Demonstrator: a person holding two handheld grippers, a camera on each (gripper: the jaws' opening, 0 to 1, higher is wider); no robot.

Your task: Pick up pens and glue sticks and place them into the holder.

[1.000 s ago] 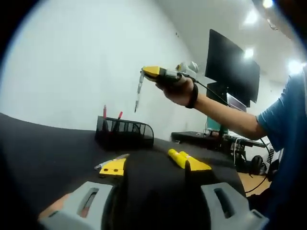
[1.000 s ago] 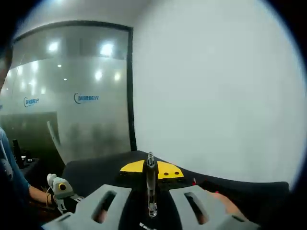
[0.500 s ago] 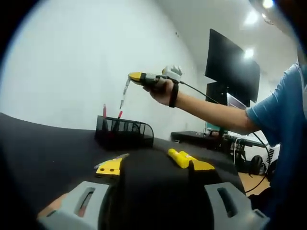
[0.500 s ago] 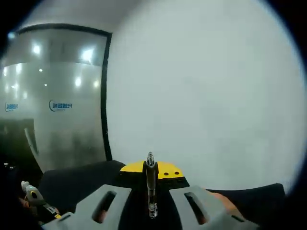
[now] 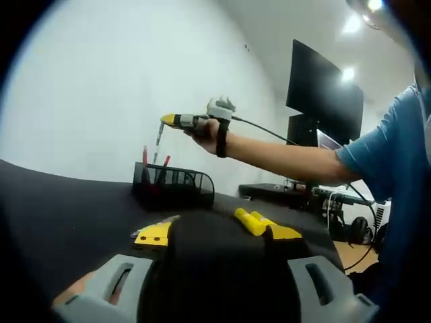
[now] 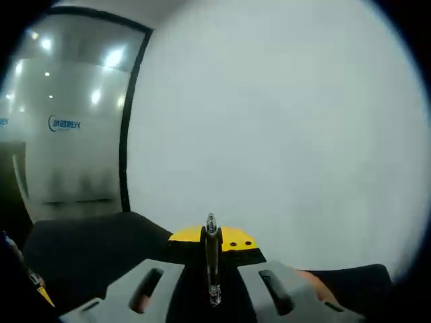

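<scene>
Currently, the right tool (image 6: 212, 266) is pinching a pen (image 6: 212, 259) between its jaws, which stand pressed against the barrel. In the left gripper view the same tool (image 5: 168, 121) is held out at arm's length by a hand (image 5: 205, 131), with the pen (image 5: 159, 138) hanging nearly upright, tip down, directly above the holder (image 5: 174, 186). The pen tip is near the holder's top rim; whether it has entered a compartment cannot be told.

The holder is a black mesh organiser standing on the dark surface (image 5: 60, 208), against a white wall. Red pens (image 5: 145, 156) already stand upright in its left part.

The left tool (image 5: 215, 232) rests low over the surface with its jaws spread and nothing between them.

Handling, as a judgement: the pen is light, stiff and slender, with a smooth barrel that can swivel or slip in a two-point pinch. The grip sits near the upper end, so the long lower part swings freely. Hold firm, lower the pen vertically into a free compartment beside the red pens, and release only once the tip is below the rim.
</scene>
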